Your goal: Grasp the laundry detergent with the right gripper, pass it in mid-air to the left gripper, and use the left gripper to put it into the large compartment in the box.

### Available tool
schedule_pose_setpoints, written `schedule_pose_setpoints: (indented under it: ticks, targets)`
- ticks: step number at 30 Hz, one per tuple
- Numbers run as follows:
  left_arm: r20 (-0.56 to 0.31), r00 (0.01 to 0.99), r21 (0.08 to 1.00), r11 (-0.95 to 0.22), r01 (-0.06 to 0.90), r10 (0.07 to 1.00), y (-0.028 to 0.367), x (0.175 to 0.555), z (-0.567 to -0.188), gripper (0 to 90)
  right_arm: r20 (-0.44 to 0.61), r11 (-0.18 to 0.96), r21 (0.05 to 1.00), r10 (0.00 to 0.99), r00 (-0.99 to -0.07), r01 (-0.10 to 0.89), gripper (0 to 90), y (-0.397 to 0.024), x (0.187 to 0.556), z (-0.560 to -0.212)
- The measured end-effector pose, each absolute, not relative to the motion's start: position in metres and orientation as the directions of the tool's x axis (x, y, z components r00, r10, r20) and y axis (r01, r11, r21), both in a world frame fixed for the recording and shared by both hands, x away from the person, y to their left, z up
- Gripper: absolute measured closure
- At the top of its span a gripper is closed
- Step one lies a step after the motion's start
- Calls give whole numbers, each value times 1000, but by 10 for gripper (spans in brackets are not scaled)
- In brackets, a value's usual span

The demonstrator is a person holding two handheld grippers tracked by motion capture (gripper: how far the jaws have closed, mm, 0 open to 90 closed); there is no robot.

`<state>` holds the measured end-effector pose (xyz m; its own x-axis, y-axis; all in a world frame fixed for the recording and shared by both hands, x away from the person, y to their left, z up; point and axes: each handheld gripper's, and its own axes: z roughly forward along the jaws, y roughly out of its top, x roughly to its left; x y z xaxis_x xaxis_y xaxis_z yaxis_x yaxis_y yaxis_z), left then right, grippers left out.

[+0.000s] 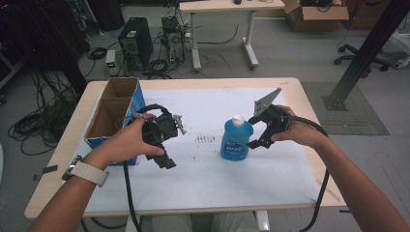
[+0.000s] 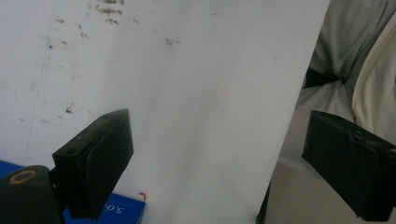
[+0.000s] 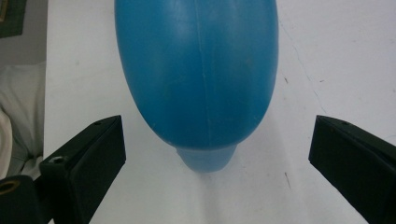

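Note:
A blue bottle (image 1: 236,141) with a white cap stands upright on the white sheet (image 1: 208,179), right of the table's middle. My right gripper (image 1: 255,131) is right beside the bottle on its right, held by a hand. In the right gripper view the bottle (image 3: 196,70) sits just ahead of the open right gripper (image 3: 217,163), and neither jaw touches it. My left gripper (image 1: 168,155) hovers over the sheet left of the middle and points toward the near edge. The left gripper (image 2: 215,158) is open with nothing between its jaws.
An open cardboard box (image 1: 113,111) with blue sides stands at the table's left edge, close to the left hand. Its blue corner (image 2: 116,210) shows beside the left jaw. Dark smudges (image 1: 205,139) mark the sheet between the grippers. The person's clothing (image 2: 355,70) lies past the near edge.

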<state>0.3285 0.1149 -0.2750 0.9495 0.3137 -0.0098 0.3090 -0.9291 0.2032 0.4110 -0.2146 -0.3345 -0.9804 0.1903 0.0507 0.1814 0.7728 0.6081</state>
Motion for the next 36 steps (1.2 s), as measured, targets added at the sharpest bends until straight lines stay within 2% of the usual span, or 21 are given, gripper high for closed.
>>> schedule_pose_setpoints:
  ticks: [36]
  targets:
    - [-11,950,205,-929,309,313,115,329,-275,90,36,750,644,167,-985,150,40,-202,410,-349]
